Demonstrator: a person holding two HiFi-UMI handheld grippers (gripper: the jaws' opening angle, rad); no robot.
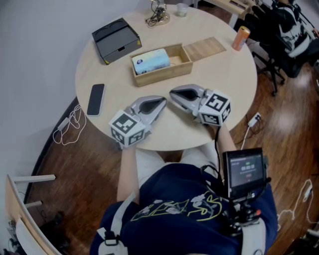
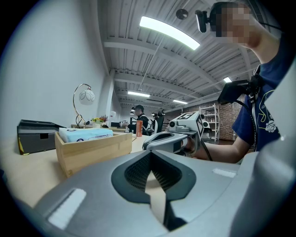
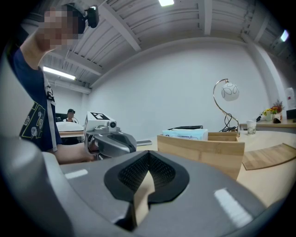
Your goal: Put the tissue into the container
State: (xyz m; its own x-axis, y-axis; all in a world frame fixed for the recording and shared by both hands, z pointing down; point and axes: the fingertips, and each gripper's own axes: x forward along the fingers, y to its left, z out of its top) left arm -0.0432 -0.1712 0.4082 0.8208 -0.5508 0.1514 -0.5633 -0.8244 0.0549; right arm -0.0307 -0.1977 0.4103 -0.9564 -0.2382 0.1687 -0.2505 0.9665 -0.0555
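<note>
A light-blue tissue pack [image 1: 151, 60] lies inside the open wooden container [image 1: 162, 73] at the middle of the round table [image 1: 224, 94]. Its wooden lid [image 1: 204, 49] lies flat to the right of it. My left gripper [image 1: 160, 102] rests near the front edge with its jaws shut and empty, pointing up and right. My right gripper [image 1: 173, 92] rests beside it, also shut and empty, pointing left, so the two tips nearly meet. The left gripper view shows the container [image 2: 95, 150], the tissue pack [image 2: 85, 134] and the right gripper [image 2: 178, 139] ahead. The right gripper view shows the container [image 3: 203, 148] and the left gripper [image 3: 108, 141].
A black box [image 1: 116, 40] stands at the table's far left, and a black phone [image 1: 95, 99] lies at its left edge. An orange can [image 1: 241, 38] stands far right. A wire lamp [image 1: 158, 15] and a cup [image 1: 182, 9] are at the back. Chairs stand beyond the table.
</note>
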